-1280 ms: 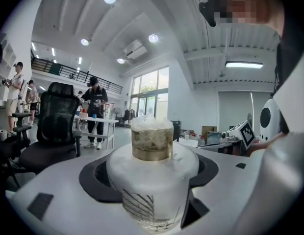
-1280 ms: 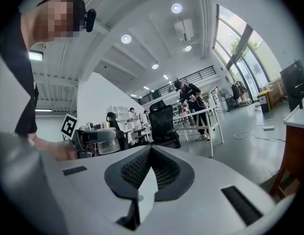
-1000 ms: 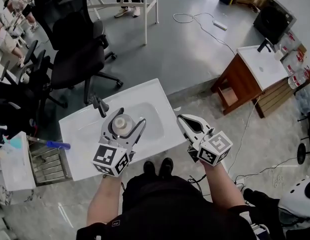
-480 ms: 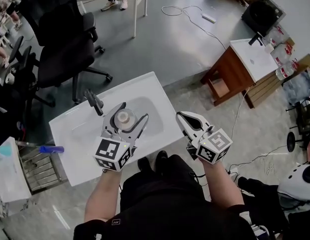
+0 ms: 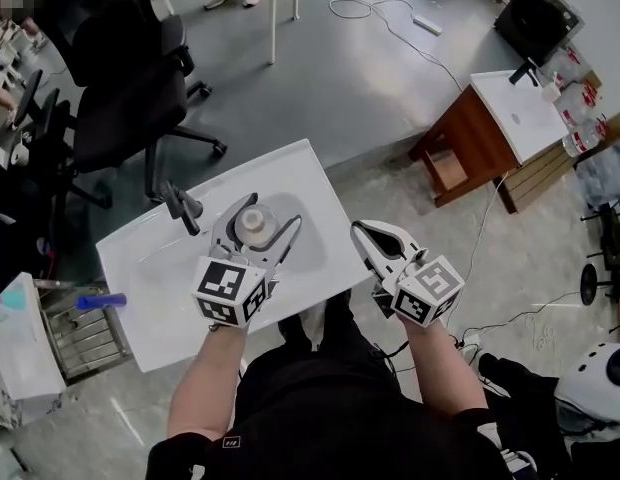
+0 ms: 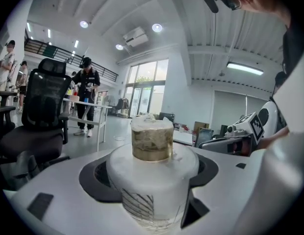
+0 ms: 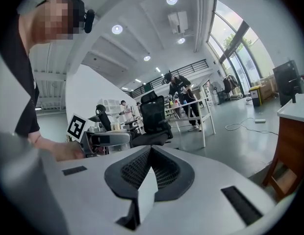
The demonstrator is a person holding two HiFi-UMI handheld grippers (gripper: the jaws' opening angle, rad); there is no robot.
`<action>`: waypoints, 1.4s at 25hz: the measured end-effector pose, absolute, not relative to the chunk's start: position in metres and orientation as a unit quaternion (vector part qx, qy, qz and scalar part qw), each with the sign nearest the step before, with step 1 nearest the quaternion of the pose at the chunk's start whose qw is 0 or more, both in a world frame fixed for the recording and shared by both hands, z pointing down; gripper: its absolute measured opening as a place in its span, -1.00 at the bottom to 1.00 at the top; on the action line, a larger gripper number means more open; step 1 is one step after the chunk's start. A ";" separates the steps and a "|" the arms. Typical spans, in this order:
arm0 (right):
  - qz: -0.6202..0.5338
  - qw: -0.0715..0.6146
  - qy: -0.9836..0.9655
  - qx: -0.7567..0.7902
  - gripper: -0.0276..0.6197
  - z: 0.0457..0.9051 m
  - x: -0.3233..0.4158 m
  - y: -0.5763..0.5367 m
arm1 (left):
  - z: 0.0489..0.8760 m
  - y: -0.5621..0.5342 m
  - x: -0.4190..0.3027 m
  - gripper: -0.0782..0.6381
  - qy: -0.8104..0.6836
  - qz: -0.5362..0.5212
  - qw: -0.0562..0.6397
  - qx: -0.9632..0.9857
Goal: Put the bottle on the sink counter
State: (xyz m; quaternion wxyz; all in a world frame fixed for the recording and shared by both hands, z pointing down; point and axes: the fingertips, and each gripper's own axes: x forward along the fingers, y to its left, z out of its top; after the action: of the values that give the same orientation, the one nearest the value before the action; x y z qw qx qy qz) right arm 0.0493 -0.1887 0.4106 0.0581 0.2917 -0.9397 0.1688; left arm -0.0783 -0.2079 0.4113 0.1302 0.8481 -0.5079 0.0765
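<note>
Holding the bottle upright, cap pointing up and long axis vertical, we are clamping our left claw on its body over the basin of the white sink counter. A dark faucet is standing near on its left. Our right claw is hanging pinched together, empty, off the counter's right edge.
</note>
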 end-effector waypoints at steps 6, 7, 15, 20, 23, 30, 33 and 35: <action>0.178 0.068 -0.940 0.283 -0.87 0.434 0.051 -0.220 | 0.434 -0.241 -0.070 0.14 -0.504 0.090 0.139 0.848; 0.177 0.068 -0.940 0.282 -0.87 0.436 0.050 -0.226 | 0.438 -0.247 -0.069 0.14 -0.503 0.091 0.140 0.848; 0.176 0.079 -0.942 0.273 -0.87 0.454 0.036 -0.248 | 0.470 -0.277 -0.057 0.14 -0.485 0.097 0.150 0.856; 0.166 0.098 -0.946 0.260 -0.87 0.478 0.023 -0.257 | 0.496 -0.300 -0.053 0.14 -0.484 0.093 0.161 0.855; 0.177 0.096 -0.946 0.255 -0.87 0.490 0.018 -0.259 | 0.515 -0.309 -0.051 0.14 -0.483 0.096 0.170 0.853; 0.186 0.099 -0.945 0.250 -0.87 0.509 0.019 -0.274 | 0.546 -0.334 -0.045 0.14 -0.488 0.102 0.175 0.849; 0.186 0.099 -0.946 0.248 -0.87 0.513 0.019 -0.281 | 0.557 -0.345 -0.045 0.14 -0.492 0.110 0.174 0.846; 0.188 0.100 -0.946 0.246 -0.87 0.517 0.020 -0.281 | 0.564 -0.352 -0.044 0.14 -0.494 0.116 0.173 0.844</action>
State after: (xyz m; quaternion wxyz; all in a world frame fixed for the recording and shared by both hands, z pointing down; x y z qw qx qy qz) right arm 0.0199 -0.2814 0.5173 0.1002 0.2459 -0.9456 0.1882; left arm -0.0444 -0.3516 0.5642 0.1728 0.8441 -0.4941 0.1161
